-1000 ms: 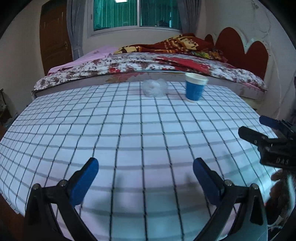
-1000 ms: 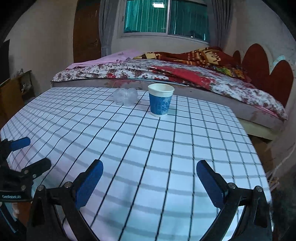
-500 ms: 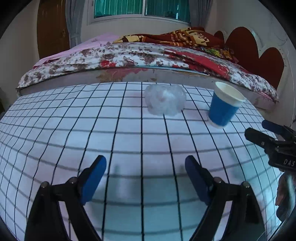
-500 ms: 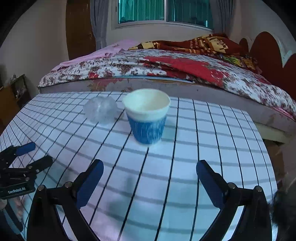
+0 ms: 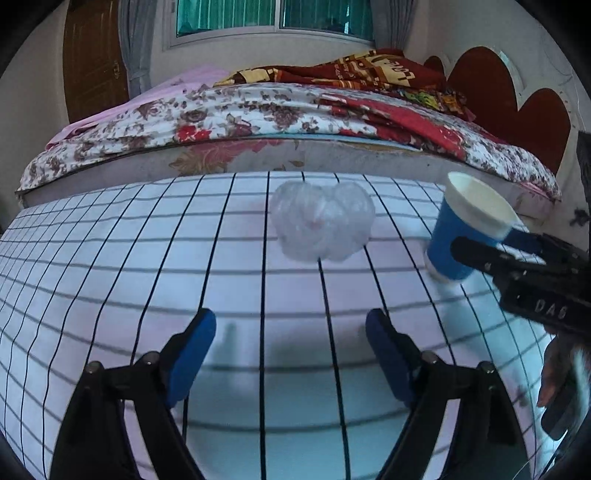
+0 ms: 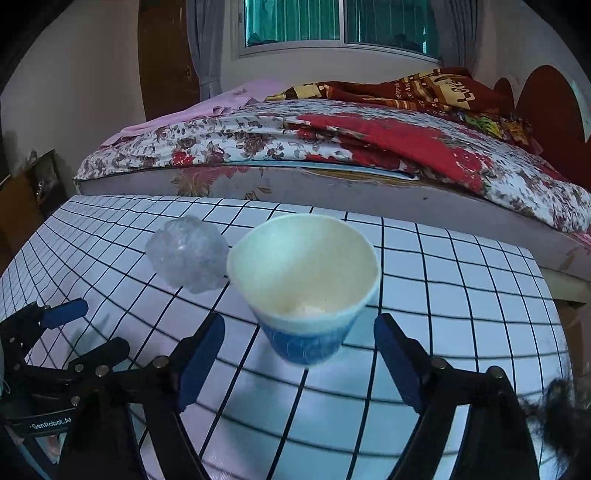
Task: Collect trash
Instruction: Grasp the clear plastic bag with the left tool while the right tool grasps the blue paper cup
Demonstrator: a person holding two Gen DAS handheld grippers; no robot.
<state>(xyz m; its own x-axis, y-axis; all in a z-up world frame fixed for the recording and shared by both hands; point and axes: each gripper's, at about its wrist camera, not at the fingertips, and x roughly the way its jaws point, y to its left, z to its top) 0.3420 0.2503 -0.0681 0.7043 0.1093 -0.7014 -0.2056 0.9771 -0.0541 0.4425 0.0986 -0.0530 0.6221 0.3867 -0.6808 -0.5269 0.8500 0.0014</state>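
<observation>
A crumpled ball of clear plastic [image 5: 321,221] lies on the checked tablecloth [image 5: 110,277] near its far edge. My left gripper [image 5: 291,350] stands open just short of the ball, with nothing between its fingers. To the ball's right stands a blue paper cup [image 6: 303,288] with a white inside and a small pale scrap at its bottom. My right gripper [image 6: 299,354] has a finger on either side of the cup's base. Its jaws are closing, but a gap shows on both sides, so the pads are off the cup. The plastic ball [image 6: 188,253] sits left of the cup.
A bed [image 5: 295,122] with a flowered cover and red blankets runs along the table's far edge, with a red headboard [image 5: 517,99] at the right. A wooden door [image 5: 92,59] and a window [image 5: 273,14] are behind. The table drops off on the right [image 6: 546,280].
Both grippers have moved forward across the table toward the ball and the cup. Both pairs of jaws have narrowed. The cup now stands between the right fingers.
</observation>
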